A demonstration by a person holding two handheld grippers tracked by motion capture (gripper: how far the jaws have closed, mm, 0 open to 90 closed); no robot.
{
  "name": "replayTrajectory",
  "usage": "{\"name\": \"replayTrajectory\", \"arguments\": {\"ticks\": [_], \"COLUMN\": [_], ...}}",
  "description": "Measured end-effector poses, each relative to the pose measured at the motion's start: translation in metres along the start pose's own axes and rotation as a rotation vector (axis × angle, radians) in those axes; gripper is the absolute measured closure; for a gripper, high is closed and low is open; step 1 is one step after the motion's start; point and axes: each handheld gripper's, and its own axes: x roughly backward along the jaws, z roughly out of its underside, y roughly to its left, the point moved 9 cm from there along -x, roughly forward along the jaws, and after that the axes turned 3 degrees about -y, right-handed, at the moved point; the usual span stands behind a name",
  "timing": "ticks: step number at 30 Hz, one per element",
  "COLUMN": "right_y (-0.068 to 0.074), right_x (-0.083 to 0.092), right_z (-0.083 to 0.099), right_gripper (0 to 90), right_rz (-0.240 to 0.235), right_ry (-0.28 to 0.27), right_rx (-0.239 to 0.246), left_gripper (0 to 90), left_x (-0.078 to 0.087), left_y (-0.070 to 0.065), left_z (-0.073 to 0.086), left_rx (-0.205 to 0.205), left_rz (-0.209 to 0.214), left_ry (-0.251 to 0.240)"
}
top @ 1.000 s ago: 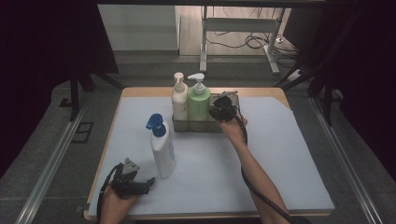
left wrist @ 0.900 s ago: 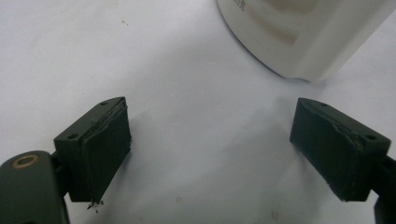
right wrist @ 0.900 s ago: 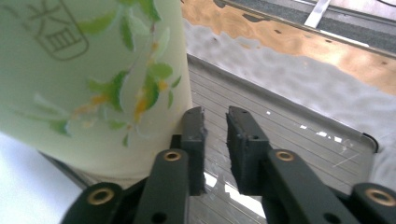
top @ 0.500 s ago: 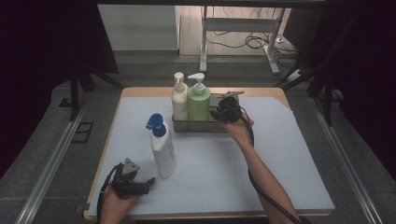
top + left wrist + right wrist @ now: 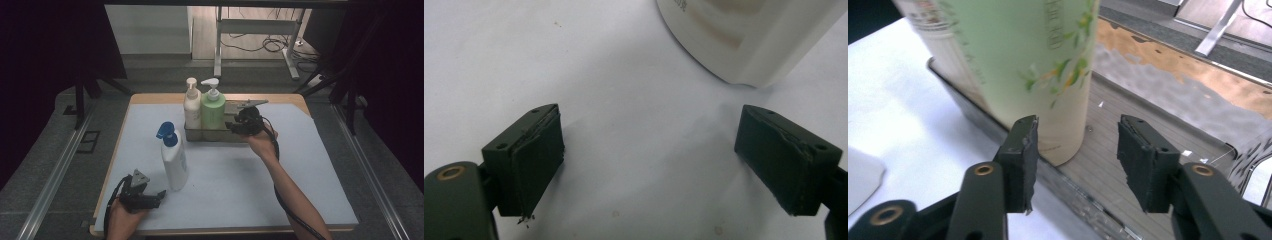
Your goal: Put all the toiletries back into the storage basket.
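Note:
A metal tray (image 5: pixel 196 134) at the back of the table holds a cream pump bottle (image 5: pixel 191 104) and a green pump bottle (image 5: pixel 212 109), both upright. My right gripper (image 5: pixel 232 125) hovers over the tray's empty right part, open, jaws pointing at the green bottle (image 5: pixel 1048 65). In the right gripper view, my right gripper (image 5: pixel 1075 155) has nothing between its jaws and the bottle's base stands just beyond the left one. A white bottle with a blue pump (image 5: pixel 173 159) stands alone at front left. My left gripper (image 5: pixel 158 196) rests open beside its base (image 5: pixel 744 35).
A white mat (image 5: pixel 300 165) covers the wooden table, with bare room at the middle and right. The tray's floor (image 5: pixel 1158 135) to the right of the green bottle is bare. Cables trail from both grippers toward the front edge.
My right gripper has drifted slightly toward the tray's near rim, beside the green bottle. The left gripper and the bottles have not moved.

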Motion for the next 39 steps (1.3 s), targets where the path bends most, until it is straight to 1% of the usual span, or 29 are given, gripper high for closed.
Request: {"name": "replayTrajectory", "arguments": {"ticks": [7, 12, 18, 22, 24, 27, 30, 32, 33, 34, 38, 39], "right_y": [0.007, 0.011, 0.016, 0.019, 0.021, 0.022, 0.025, 0.026, 0.027, 0.028, 0.03, 0.03], "right_x": [0.014, 0.026, 0.036, 0.044, 0.048, 0.054, 0.059, 0.062, 0.064, 0.066, 0.074, 0.076], "right_z": [0.004, 0.006, 0.013, 0.016, 0.016, 0.018, 0.021, 0.024, 0.026, 0.028, 0.035, 0.037], "right_gripper": [43.5, 38.5, 31.5, 25.4, 22.0, 14.1, 10.2, 4.6, 1.6, 0.2, 0.0, 0.0], "right_rz": [-0.03, -0.051, -0.075, -0.086, -0.094, -0.087, -0.079, -0.075, -0.076, -0.079, -0.072, -0.071], "right_ry": [-0.007, -0.016, -0.008, -0.016, -0.022, -0.018, -0.013, -0.01, 0.0, 0.004, 0.02, 0.017], "right_rx": [0.021, 0.019, 0.038, 0.045, 0.058, 0.082, 0.095, 0.102, 0.105, 0.112, 0.155, 0.157], "left_gripper": [12.2, 12.2, 12.2, 12.2, 12.2, 12.2, 12.2, 12.2, 12.2, 12.2, 12.2, 12.2], "left_x": [0.0, 0.0, 0.0, 0.0, 0.0, 0.0, 0.0, 0.0, 0.0, 0.0, 0.0, 0.0], "left_y": [0.0, 0.0, 0.0, 0.0, 0.0, 0.0, 0.0, 0.0, 0.0, 0.0, 0.0, 0.0], "left_z": [0.0, 0.0, 0.0, 0.0, 0.0, 0.0, 0.0, 0.0, 0.0, 0.0, 0.0, 0.0], "left_rx": [0.0, 0.0, 0.0, -0.001, -0.001, -0.001, 0.0, -0.001, -0.003, 0.0, -0.001, -0.001], "left_rz": [0.0, 0.0, 0.0, -0.001, -0.001, -0.001, 0.0, -0.001, -0.001, -0.001, -0.001, 0.0], "left_ry": [0.0, 0.0, 0.0, 0.0, 0.001, 0.001, 0.0, 0.0, 0.003, 0.0, 0.001, 0.001]}}
